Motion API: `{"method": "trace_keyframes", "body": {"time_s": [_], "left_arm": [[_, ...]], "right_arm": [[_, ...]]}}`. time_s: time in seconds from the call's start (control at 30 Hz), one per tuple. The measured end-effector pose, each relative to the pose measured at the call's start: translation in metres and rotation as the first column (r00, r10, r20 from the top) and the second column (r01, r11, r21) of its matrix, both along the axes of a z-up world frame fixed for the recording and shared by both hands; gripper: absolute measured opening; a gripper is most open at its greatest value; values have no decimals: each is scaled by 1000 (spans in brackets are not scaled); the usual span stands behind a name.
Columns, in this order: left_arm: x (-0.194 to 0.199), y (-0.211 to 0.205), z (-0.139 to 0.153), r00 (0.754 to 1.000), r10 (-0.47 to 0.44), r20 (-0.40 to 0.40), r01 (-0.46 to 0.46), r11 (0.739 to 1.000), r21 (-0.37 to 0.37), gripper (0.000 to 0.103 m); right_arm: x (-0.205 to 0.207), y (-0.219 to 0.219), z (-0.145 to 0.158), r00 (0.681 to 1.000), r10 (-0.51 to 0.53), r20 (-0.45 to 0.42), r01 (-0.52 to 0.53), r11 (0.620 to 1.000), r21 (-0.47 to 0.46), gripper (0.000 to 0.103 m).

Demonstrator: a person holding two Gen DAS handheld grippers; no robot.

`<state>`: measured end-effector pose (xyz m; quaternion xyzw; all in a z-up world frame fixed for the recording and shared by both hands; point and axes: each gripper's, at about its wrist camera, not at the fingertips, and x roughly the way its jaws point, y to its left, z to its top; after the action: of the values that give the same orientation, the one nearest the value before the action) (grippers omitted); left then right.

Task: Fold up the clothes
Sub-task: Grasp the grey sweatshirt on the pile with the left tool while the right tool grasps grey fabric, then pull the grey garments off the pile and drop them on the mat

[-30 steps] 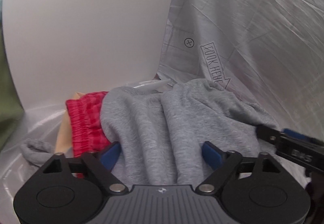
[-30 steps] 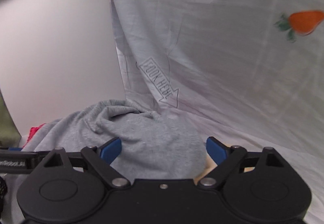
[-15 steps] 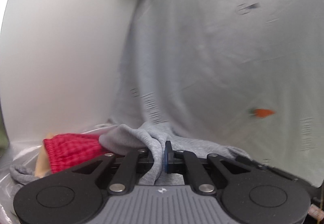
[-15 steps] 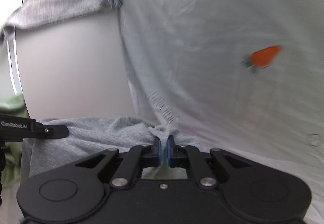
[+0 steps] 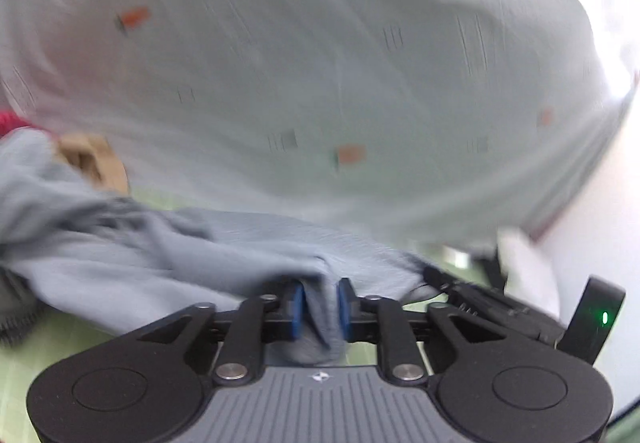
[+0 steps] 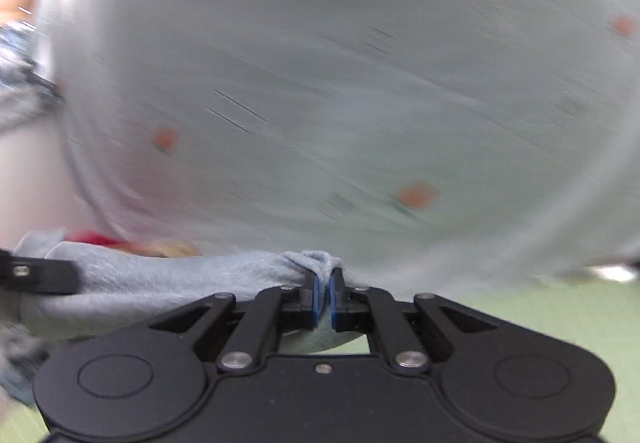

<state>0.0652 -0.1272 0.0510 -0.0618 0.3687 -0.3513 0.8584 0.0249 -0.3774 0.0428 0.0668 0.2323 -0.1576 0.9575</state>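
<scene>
Grey fleece, a soft sweatshirt-weight garment [image 5: 168, 255], hangs bunched between the two grippers and trails away toward a heap of other clothes, where a tan piece [image 5: 94, 159] and a scrap of red fabric [image 5: 10, 121] show at the edge of the left wrist view. The left gripper [image 5: 320, 303] has a fold of the grey garment between its blue pads, and its jaws are opening a little at this moment; the pads appear to press the cloth on both sides, though the blur leaves some doubt. The right gripper [image 6: 323, 297] has its jaws closed tight on another pinch of the same garment [image 6: 168, 283], with a small tuft standing up above the pads.

Behind everything hangs a pale printed sheet [image 6: 340, 91] dotted with small orange motifs, and a green gridded tabletop [image 6: 560, 323] lies below. Both views are heavily smeared.

The step in hand looks like carrying the garment clear of the heap to lay it out on the tabletop. To do it well, the left grip likely needs firming up so the slack fleece does not slide out. The two pinch points should be drawn apart until the edge between them runs straight, then lowered together so the cloth lands flat, not in a twist. The trailing end may drag other pieces out of the heap.
</scene>
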Motion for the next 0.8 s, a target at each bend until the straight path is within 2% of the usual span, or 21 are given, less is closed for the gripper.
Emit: {"method": "trace_keyframes", "body": {"time_s": [0.07, 0.1, 0.13, 0.17, 0.23, 0.33, 0.47, 0.53, 0.8], "left_arm": [[-18, -9, -21, 999, 4, -43, -2, 998, 63, 50], [-25, -9, -31, 998, 32, -56, -27, 995, 95, 54], [-30, -8, -40, 996, 63, -68, -54, 990, 128, 60], [-33, -6, -47, 992, 100, -76, -87, 983, 160, 63], [-36, 2, -59, 978, 180, -103, -155, 966, 208, 67], [-32, 22, -76, 940, 305, -152, -259, 929, 263, 71], [-23, 40, -87, 902, 399, -165, -332, 885, 325, 76], [-17, 45, -92, 887, 431, -167, -359, 869, 340, 78], [36, 35, -113, 865, 460, -199, -366, 851, 376, 83]], "right_arm": [[-33, -28, -25, 981, -118, -152, 112, 992, -51, 18], [-48, -39, -40, 960, -164, -227, 148, 985, -88, 26], [-60, -47, -49, 946, -185, -266, 166, 982, -93, 36], [-71, -54, -55, 939, -196, -282, 182, 980, -76, 40], [-84, -65, -61, 934, -205, -294, 212, 977, -6, 43], [-88, -68, -63, 942, -166, -292, 190, 980, 55, 57], [-81, -65, -62, 953, -100, -288, 125, 990, 67, 72], [-70, -62, -61, 955, -69, -288, 95, 992, 80, 73], [13, -50, -72, 949, 31, -313, -25, 999, 21, 82]]}}
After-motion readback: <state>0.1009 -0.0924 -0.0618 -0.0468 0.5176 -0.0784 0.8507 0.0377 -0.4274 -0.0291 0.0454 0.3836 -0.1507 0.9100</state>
